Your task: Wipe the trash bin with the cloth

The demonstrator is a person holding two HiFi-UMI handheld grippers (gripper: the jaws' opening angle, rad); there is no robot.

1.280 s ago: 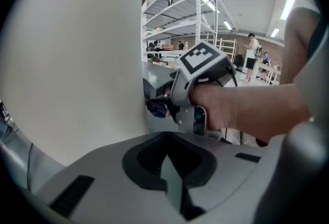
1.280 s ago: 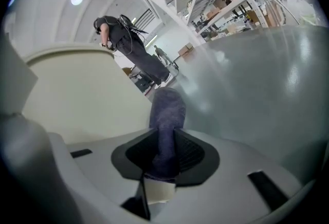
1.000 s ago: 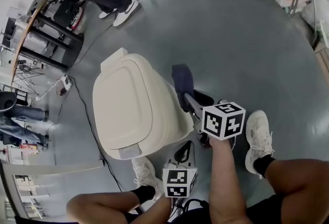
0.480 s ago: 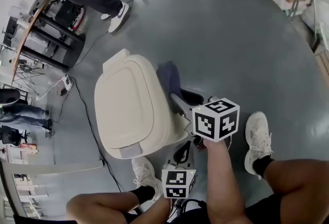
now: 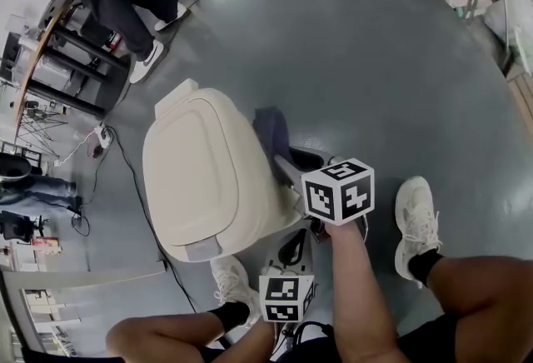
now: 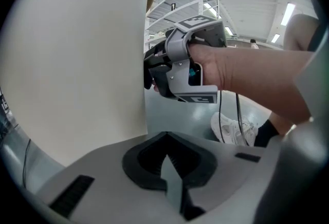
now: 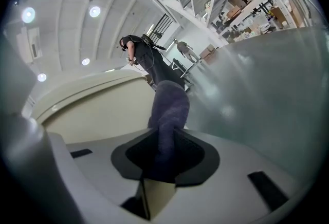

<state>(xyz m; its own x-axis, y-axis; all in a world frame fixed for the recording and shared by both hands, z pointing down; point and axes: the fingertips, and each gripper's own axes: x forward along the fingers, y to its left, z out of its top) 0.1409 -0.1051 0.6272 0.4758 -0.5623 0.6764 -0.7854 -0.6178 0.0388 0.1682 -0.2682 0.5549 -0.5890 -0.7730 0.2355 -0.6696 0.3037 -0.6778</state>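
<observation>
Cloth in right gripper, against trash bin

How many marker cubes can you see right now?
2. One cube sits right of the bin; the other cube is lower, near the bottom edge. None seems hidden.

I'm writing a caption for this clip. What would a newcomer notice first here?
A big cream bin stands on the grey floor, lid down. The right gripper is shut on a dark purple cloth held against the bin's right side. The left gripper sits low beside the bin, shut and empty.
</observation>
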